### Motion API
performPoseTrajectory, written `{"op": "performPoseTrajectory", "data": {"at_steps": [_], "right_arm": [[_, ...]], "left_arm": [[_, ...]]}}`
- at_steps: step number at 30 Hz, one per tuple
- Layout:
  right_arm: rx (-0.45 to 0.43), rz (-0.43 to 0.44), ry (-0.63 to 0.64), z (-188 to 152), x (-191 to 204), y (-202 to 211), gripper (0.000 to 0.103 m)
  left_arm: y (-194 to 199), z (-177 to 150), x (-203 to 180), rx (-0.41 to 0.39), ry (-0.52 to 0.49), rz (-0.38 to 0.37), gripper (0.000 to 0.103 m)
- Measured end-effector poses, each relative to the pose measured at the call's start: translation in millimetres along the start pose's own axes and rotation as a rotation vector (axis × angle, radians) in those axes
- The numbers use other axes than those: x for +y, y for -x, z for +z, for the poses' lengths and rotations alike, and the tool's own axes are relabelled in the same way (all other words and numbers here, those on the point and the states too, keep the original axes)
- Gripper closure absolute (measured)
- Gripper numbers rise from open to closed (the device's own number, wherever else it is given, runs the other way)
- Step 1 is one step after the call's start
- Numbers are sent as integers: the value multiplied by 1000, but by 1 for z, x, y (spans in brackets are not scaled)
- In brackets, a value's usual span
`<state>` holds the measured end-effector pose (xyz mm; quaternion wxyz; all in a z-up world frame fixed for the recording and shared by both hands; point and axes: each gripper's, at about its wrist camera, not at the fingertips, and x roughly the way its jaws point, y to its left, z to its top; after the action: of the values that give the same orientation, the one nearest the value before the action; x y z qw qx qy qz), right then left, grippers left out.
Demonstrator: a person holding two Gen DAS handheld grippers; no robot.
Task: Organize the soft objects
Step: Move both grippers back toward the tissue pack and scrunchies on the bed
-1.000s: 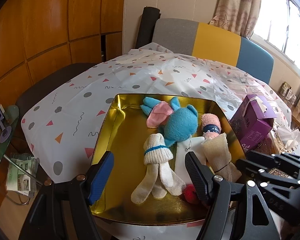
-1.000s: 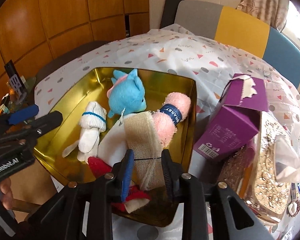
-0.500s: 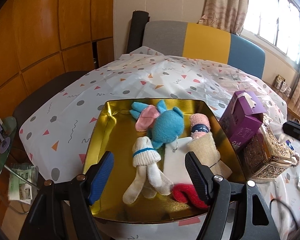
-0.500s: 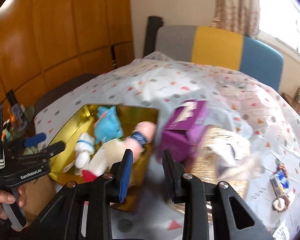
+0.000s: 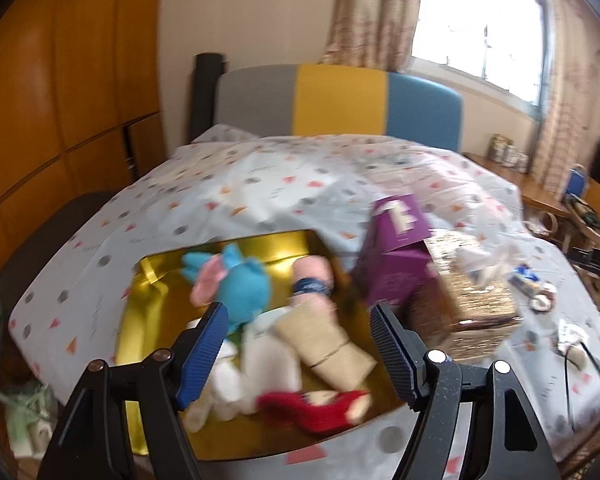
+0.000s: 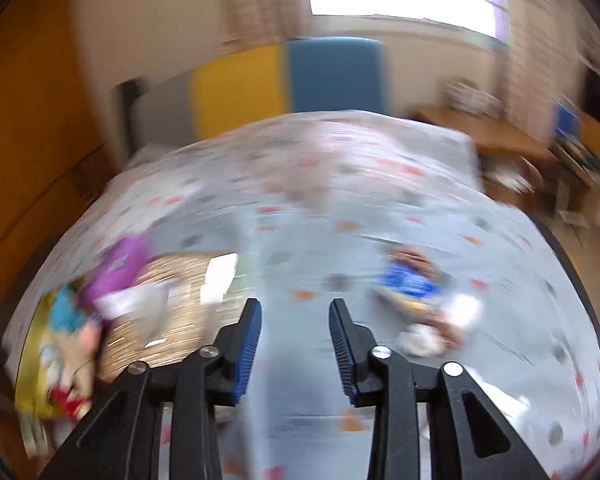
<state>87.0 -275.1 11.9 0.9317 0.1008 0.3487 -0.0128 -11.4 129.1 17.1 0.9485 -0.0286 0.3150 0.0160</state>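
Observation:
A gold tray (image 5: 148, 292) on the patterned tablecloth holds a blue plush (image 5: 244, 288), a pink roll (image 5: 312, 276), a beige roll (image 5: 324, 344), white socks (image 5: 224, 384) and a red sock (image 5: 320, 408). My left gripper (image 5: 298, 346) hangs open above the tray's near side, nothing between its fingers. In the blurred right wrist view my right gripper (image 6: 294, 340) is over bare tablecloth with its jaws opening and nothing between them. The tray (image 6: 32, 364) sits far left there. A small blue and white heap (image 6: 420, 304) lies to the right of the gripper.
A purple box (image 5: 396, 256) and a glittery gold box (image 5: 468, 300) stand right of the tray. Small items and a cable (image 5: 572, 344) lie at the table's right side. A grey, yellow and blue chair back (image 5: 340, 100) stands behind the table.
My right gripper let go of the beige roll and swung right, away from the tray, over the tablecloth, with its jaws wider. The left gripper rose and drew back, still open.

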Motion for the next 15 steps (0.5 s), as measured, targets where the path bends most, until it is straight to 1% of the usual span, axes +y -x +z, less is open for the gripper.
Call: {"op": "performPoseTrajectory", "data": {"at_steps": [4,7,8,9,10,12,13,15], "right_arm": [[-20,-180,-243,3,-92,-11,64],[-31,-279,-383,-16,-142,-17,64],[12,-310,-449,-24,-157,-22,64],[36,-286,-539,-29,-171,-23,64],[25,-254,-597,-32,-182,-20,64],[30,-269,-621,-34,-191,-19,64],[38,-262,-630,-35,-191,-20,64],[56,-221,-646,-37,-191,-23,64]], "left_arm": [[5,11,-36,-28,-86,-79,29],[2,19,-71,-15,-157,-168,29],[-1,21,-84,-8,-180,-197,29],[-3,22,-95,1,-195,-220,29],[-8,24,-108,15,-213,-250,29],[-15,27,-135,39,-247,-303,29],[-19,27,-149,51,-269,-328,29],[-24,25,-174,69,-306,-360,29]]}}
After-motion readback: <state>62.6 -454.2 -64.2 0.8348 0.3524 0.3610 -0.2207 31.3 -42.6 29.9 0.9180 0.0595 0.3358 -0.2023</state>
